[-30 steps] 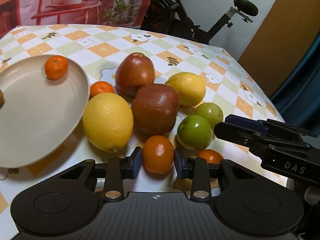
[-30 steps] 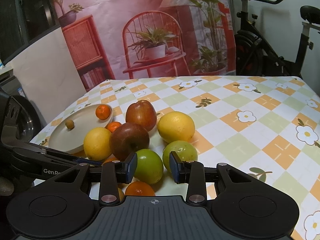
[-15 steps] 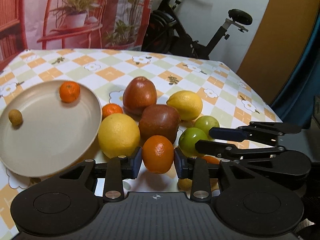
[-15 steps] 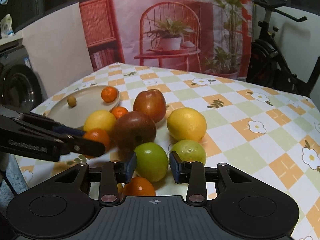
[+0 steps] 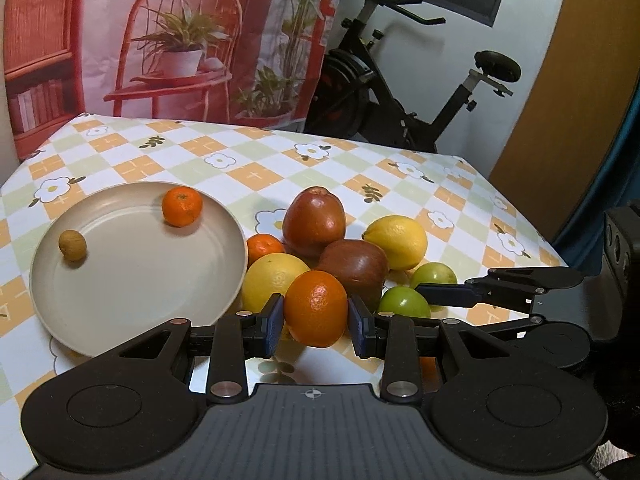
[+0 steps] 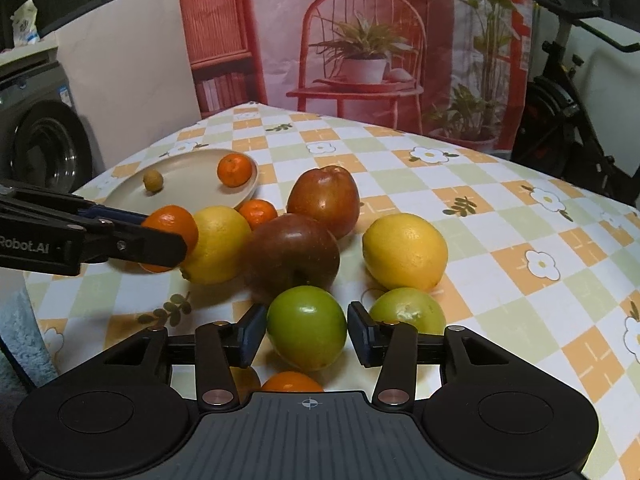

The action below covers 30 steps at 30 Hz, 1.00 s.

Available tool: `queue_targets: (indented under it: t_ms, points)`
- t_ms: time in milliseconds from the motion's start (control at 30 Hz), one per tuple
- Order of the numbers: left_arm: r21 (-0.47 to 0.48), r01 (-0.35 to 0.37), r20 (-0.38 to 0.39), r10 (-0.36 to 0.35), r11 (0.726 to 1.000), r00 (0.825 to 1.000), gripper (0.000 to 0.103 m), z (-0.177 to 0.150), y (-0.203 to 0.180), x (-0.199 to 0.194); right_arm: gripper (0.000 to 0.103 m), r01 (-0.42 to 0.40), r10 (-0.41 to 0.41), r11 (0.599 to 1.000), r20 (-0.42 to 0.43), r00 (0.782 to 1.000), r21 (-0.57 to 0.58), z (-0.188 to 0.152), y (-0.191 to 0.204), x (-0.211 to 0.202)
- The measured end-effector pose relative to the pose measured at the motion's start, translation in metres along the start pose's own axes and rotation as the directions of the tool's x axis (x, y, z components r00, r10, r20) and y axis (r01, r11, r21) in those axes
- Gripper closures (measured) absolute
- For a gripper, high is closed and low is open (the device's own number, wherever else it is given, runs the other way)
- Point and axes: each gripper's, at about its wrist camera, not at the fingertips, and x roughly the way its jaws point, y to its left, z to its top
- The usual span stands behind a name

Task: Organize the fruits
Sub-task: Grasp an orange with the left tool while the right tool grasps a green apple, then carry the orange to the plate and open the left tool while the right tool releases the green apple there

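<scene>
Mandarin point(image 5: 182, 206) and small round fruit point(image 5: 72, 245) on plate point(image 5: 120, 300); fruit pile point(image 5: 354, 266) right of plate.

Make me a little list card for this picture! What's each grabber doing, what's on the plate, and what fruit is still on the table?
left gripper: shut on the orange, lifted off the table
right gripper: jaws just opening, around a green fruit, pads not pressing
plate: one small orange, one small brown fruit
tablecloth: two red apples, two yellow citrus fruits, two green fruits, more small oranges
</scene>
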Motion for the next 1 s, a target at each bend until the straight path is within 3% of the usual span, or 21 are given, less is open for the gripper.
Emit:
queue_targets:
  t_ms: [367, 600, 1000]
  points:
    - [-0.013, -0.004, 0.011, 0.004, 1.000, 1.000, 0.067, -0.001, 0.005, -0.004, 0.061, -0.006, 0.007, 1.000, -0.016, 1.000, 0.018, 0.000, -0.001, 0.004]
    - [-0.012, -0.011, 0.028, 0.011, 1.000, 1.000, 0.067, 0.002, 0.009, -0.009, 0.061, -0.016, 0.014, 0.999, 0.034, 0.999, 0.043, 0.004, -0.003, -0.012]
    - [-0.043, -0.125, 0.093, 0.128, 0.991, 0.987, 0.067, 0.025, 0.053, -0.032, 0.061, -0.077, 0.075, 0.997, 0.096, 0.993, 0.014, 0.048, -0.010, -0.034]
